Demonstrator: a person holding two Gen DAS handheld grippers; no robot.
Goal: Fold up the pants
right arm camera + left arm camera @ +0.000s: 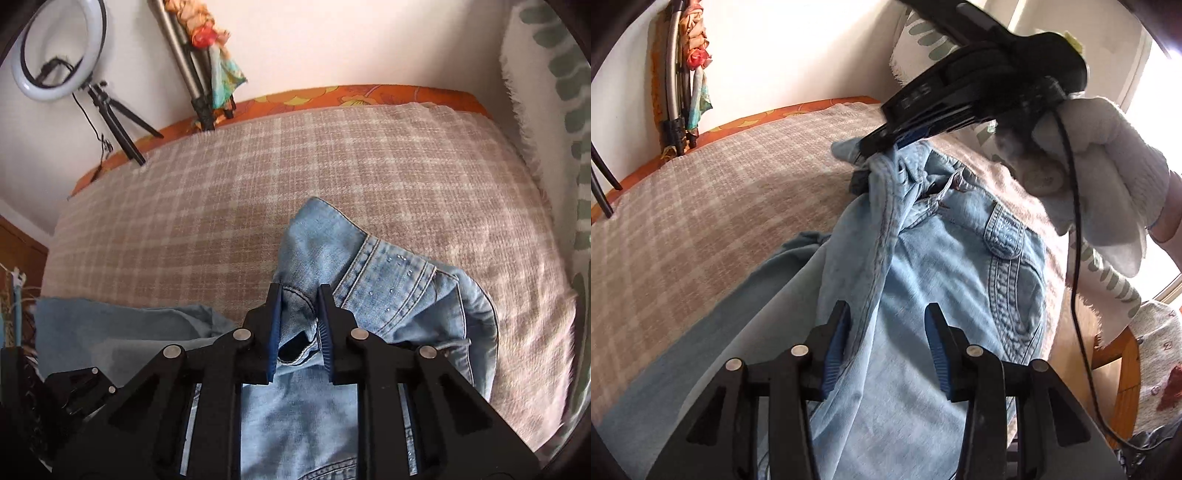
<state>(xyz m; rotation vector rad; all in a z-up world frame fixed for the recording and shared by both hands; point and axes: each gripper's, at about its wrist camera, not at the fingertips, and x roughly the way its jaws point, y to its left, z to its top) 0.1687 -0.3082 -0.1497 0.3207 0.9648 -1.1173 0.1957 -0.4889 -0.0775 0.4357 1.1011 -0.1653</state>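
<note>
On a plaid blanket covering a bed lie light blue denim pants, bunched at the waistband. Toward twelve o'clock of the left view, the right gripper has its jaws pinched on a fold of waistband, seemingly to lift that end. At six o'clock, the left gripper hangs above a trouser leg, jaws parted and holding nothing, probably ready to steady the fabric.
</note>
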